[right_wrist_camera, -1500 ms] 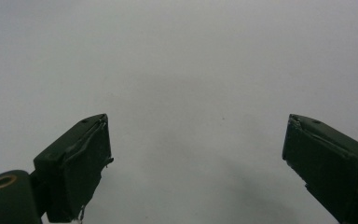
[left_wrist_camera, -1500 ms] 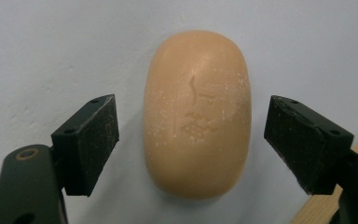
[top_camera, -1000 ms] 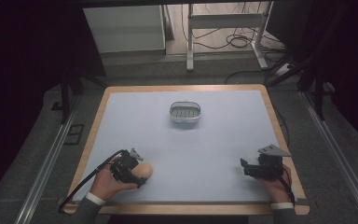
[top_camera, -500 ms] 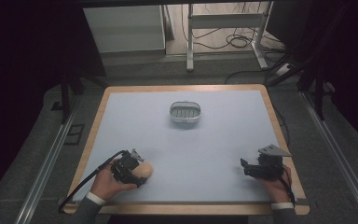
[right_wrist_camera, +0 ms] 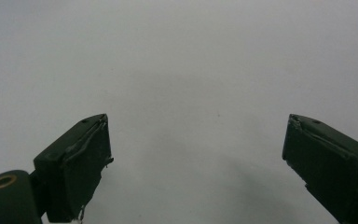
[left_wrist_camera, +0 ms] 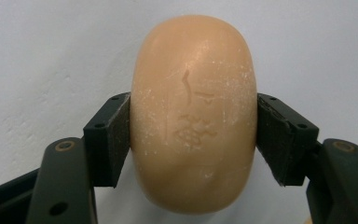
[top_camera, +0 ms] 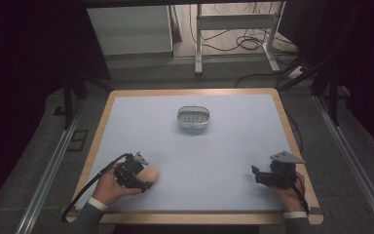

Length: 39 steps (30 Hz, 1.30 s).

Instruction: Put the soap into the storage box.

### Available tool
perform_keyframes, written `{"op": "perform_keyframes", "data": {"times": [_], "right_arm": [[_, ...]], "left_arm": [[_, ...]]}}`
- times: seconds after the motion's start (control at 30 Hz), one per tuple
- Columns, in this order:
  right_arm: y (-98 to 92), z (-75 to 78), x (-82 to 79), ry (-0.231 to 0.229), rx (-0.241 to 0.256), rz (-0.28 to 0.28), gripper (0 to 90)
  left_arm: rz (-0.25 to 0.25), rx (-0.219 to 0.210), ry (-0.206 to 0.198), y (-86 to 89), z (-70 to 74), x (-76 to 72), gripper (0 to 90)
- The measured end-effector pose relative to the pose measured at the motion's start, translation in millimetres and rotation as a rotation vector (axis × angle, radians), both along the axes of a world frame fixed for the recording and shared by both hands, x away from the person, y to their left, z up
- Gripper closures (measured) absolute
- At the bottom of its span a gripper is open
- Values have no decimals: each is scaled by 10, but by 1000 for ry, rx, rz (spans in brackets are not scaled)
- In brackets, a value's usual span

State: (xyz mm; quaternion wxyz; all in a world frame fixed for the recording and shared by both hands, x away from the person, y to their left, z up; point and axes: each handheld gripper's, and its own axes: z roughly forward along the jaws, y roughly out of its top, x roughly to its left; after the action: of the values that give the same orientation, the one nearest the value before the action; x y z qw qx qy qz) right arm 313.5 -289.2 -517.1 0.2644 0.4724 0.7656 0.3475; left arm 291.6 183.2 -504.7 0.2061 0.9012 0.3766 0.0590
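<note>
A tan oval bar of soap (left_wrist_camera: 193,112) with a stamped mark sits between the two black jaws of my left gripper (left_wrist_camera: 193,137), which press on its two sides. In the high view the soap (top_camera: 150,174) lies low at the table's front left, with my left gripper (top_camera: 143,178) shut on it. My right gripper (top_camera: 256,173) rests at the front right, its jaws wide apart over bare table (right_wrist_camera: 196,140). A small oval soap dish (top_camera: 193,117) with a ribbed floor stands at the table's middle rear.
The pale blue table top (top_camera: 233,146) has a wooden rim (top_camera: 103,122). A black cable (top_camera: 90,185) trails from the left gripper over the front-left edge. Dark floor, metal rails and a white frame lie beyond the table.
</note>
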Motion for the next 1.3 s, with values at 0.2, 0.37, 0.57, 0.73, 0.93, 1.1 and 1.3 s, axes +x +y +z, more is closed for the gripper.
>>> {"op": "perform_keyframes", "data": {"times": [0.2, 0.37, 0.57, 0.73, 0.93, 1.1, 1.3], "right_arm": [[-2, -4, 2, 1, -2, -3, 76], [-7, 8, -5, -4, 0, -5, 76], [-4, 4, -3, -4, -2, -4, 76], [-12, 11, -7, -5, 1, -9, 76], [-4, 3, -7, -3, -2, -8, 76], [2, -2, -3, -1, -3, -7, 76], [-15, -6, -2, 2, -3, -12, 76]], "left_arm": [[-1, -7, 0, 15, 40, 51, 328], [-5, -14, -8, 30, 95, 88, 328], [-9, -25, 2, 46, 127, 176, 328], [-7, -31, -1, 60, 174, 249, 329], [-7, -27, -7, 67, 228, 309, 328], [-9, -25, -12, 60, 279, 371, 329], [-11, -18, -21, 43, 327, 436, 328]]}}
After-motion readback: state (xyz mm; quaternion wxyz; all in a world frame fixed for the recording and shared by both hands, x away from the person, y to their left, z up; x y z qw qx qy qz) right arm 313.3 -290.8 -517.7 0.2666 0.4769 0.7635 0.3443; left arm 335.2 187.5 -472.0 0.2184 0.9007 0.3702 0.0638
